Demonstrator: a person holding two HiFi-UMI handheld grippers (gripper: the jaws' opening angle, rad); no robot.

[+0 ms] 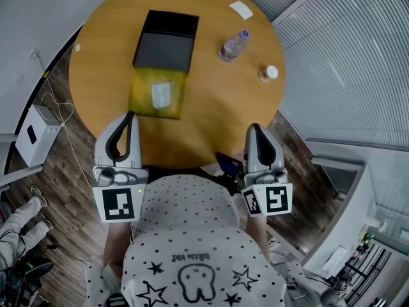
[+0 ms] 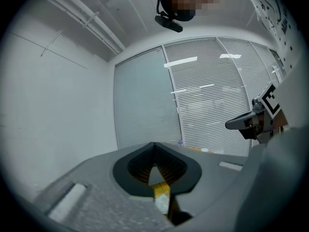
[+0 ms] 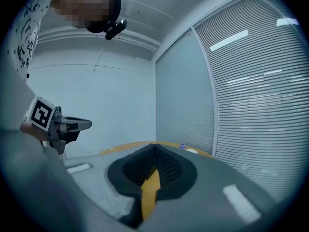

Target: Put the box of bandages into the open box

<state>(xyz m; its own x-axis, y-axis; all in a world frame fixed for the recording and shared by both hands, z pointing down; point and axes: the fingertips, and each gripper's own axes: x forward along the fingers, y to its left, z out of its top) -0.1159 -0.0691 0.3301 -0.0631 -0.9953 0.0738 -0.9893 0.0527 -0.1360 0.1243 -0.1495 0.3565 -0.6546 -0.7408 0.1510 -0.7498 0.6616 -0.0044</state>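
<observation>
Head view: my left gripper (image 1: 130,119) and right gripper (image 1: 255,130) sit closed and empty at the near edge of the table (image 1: 217,101). The yellow box of bandages (image 1: 158,93) lies flat against the black open box (image 1: 165,40); going in closed, I'd likely shove both away

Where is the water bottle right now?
In the head view, the water bottle sits on the far right part of the round table. It is to the right of the black box and up-left of a small white-capped jar.
</observation>
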